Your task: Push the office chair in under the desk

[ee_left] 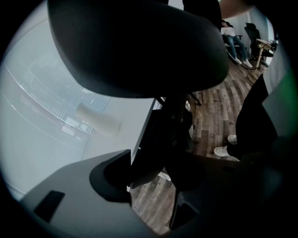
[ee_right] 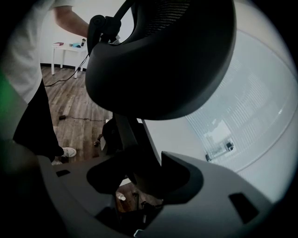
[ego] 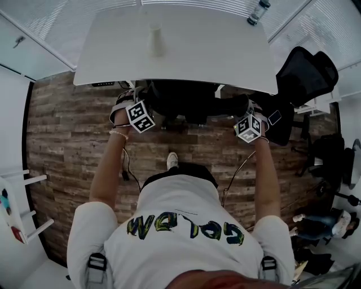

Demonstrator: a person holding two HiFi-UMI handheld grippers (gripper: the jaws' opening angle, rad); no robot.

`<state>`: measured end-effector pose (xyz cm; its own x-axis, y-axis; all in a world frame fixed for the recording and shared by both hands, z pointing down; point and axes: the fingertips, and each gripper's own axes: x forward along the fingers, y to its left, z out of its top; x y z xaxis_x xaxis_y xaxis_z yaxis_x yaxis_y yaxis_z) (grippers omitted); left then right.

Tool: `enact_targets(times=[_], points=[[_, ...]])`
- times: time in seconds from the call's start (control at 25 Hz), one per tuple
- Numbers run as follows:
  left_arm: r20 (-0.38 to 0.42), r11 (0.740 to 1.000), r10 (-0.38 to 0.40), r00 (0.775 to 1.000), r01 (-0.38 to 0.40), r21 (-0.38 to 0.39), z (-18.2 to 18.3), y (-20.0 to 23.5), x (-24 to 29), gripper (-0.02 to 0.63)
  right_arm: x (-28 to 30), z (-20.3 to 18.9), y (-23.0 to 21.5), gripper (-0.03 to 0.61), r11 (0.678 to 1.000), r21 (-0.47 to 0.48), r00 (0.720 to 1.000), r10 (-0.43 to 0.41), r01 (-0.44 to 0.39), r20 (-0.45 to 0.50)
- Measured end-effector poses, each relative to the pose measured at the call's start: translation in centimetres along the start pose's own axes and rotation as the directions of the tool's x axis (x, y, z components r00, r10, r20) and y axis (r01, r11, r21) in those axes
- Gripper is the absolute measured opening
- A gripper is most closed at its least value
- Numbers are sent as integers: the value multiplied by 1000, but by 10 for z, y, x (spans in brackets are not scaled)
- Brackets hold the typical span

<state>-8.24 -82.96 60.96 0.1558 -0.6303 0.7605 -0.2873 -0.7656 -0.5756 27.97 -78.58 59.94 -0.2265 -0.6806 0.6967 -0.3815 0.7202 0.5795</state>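
The black office chair (ego: 192,100) stands at the near edge of the white desk (ego: 197,53), its seat tucked in the shadow under the top. My left gripper (ego: 130,97) is at the chair's left side and my right gripper (ego: 254,108) at its right side. In the left gripper view a black chair strut (ee_left: 153,139) sits between the jaws of the left gripper (ee_left: 153,179), under a big black pad (ee_left: 135,46). The right gripper (ee_right: 139,179) likewise holds a dark strut (ee_right: 125,135) below a pad (ee_right: 163,60). Both stand wide, closed on the chair.
A pale cup (ego: 156,40) and a bottle (ego: 258,11) stand on the desk. A second black chair (ego: 304,70) sits at the desk's right corner. Cables (ego: 127,163) trail over the wood floor. A white shelf (ego: 25,217) is at the left, and a seated person (ego: 324,223) at the far right.
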Motion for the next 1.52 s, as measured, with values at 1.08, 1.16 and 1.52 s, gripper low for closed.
enact_targets(times=[1.08,1.16,1.52], points=[[-102,1000,11,995,-13,-20,8,56,48,233,54,9,-58,227,999,-22,999,28,-27,17],[-102,1000,15,995,-17,-20,7,56,48,233,54,11,-58,227,999,-26,999,31,-30,23],[-36,995,34,999,-37,-94,13,55,38,262,43,14,-61,265,997,70,999,-43,41,25]])
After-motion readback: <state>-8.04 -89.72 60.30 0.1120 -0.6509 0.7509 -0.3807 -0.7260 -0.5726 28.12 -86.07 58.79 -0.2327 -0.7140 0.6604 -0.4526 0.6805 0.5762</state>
